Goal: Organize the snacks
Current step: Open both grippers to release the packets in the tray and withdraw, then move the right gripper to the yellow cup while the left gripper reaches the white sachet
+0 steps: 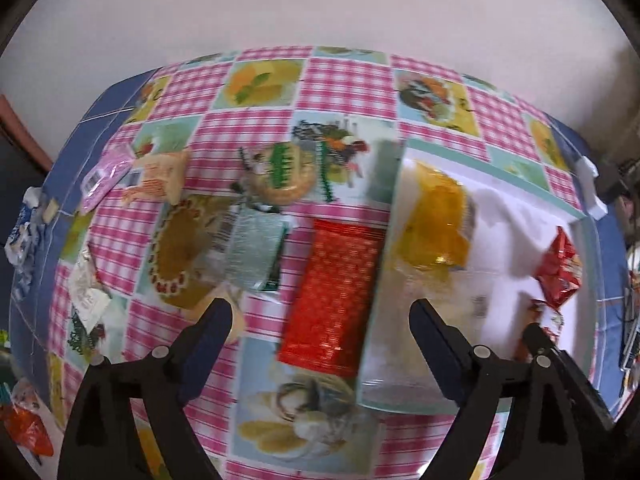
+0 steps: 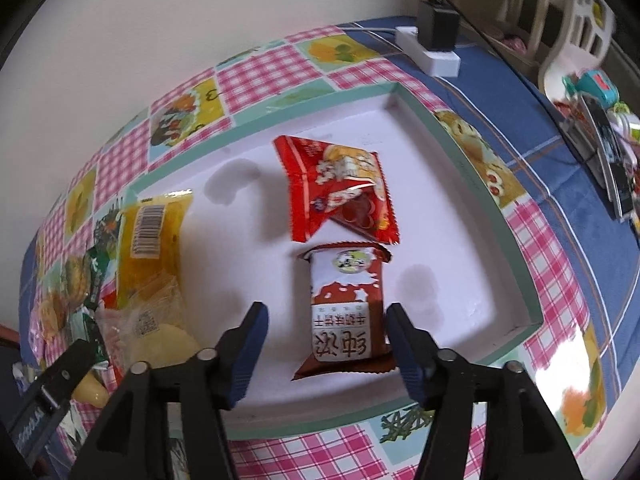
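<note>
A white tray (image 2: 460, 216) with a teal rim lies on the checked tablecloth. In it are a red snack packet (image 2: 340, 192), a brown and white biscuit packet (image 2: 346, 312) and a yellow packet (image 2: 150, 244) at the left edge. My right gripper (image 2: 324, 332) is open, its fingers either side of the brown packet. My left gripper (image 1: 322, 320) is open above a red patterned packet (image 1: 334, 296) lying beside the tray (image 1: 516, 216). The yellow packet (image 1: 436, 220) and red packet (image 1: 560, 268) show in the left wrist view.
Loose snacks lie on the cloth left of the tray: a green and silver packet (image 1: 252, 252), a round cracker packet (image 1: 284, 180), a pink packet (image 1: 106, 176), white sachets (image 1: 86, 288). A white power strip (image 2: 428, 50) and clutter (image 2: 600, 136) sit at the far right.
</note>
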